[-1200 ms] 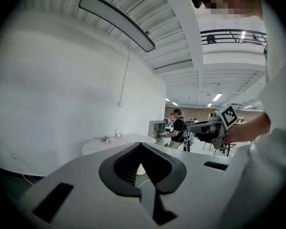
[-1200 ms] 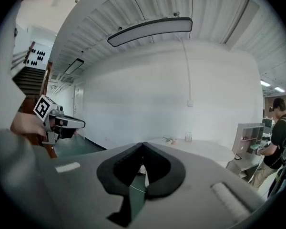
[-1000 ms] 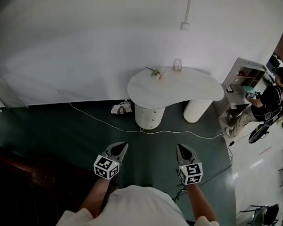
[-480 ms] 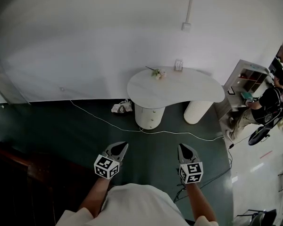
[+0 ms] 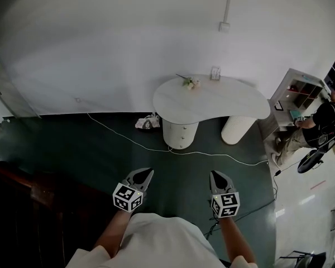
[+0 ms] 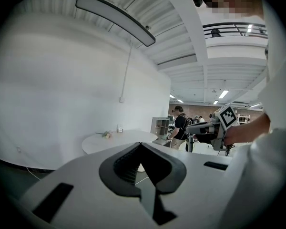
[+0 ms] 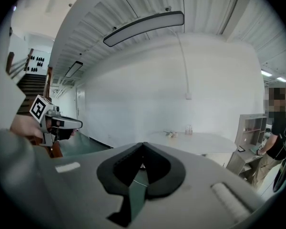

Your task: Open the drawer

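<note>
Grippers closed, empty (left gripper (image 5: 148, 172), right gripper (image 5: 214, 174))

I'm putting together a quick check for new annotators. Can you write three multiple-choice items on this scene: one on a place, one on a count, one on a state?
1. Where does the flower lie?
A) on the floor
B) on the white table, at its wall side
C) on a shelf

2. How many round pedestals carry that table?
A) one
B) two
C) four

3. How do the fingers of the right gripper stand?
A) together, nothing between them
B) wide apart
C) clamped on a knob

1 B: the flower rests on the top, close to the wall.
2 B: the drawer pedestal and the plain pedestal are the only two.
3 A: its own view shows the tips meeting, with only the far room beyond.
</note>
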A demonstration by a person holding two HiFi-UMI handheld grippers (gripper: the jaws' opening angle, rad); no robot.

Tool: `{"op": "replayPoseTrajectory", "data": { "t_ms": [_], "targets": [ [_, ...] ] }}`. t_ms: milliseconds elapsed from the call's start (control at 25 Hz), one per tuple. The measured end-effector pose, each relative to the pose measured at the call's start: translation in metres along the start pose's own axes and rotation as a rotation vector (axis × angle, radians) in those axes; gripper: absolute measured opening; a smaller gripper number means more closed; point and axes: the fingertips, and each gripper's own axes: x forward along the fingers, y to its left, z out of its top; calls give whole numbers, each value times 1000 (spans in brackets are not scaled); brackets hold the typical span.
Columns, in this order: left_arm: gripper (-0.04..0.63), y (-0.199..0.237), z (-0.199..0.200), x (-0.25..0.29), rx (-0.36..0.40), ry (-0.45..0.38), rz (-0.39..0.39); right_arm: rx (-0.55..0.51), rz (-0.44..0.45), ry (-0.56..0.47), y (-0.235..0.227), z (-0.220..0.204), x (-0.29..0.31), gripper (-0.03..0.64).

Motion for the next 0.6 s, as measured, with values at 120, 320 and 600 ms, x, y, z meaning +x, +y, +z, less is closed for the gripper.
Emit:
{"op": "replayPoseTrajectory", "data": {
  "t_ms": [120, 320, 600],
  "targets": [
    [6, 1, -1, 2, -1, 6, 0, 7, 4, -1, -1, -1, 1, 11],
    [6, 9, 4, 14, -4, 4, -2, 21, 2, 15, -9, -5, 13, 11],
    [6, 38, 4, 39, -18, 16, -21, 25, 4, 66, -9, -14, 48, 11]
  ]
}}
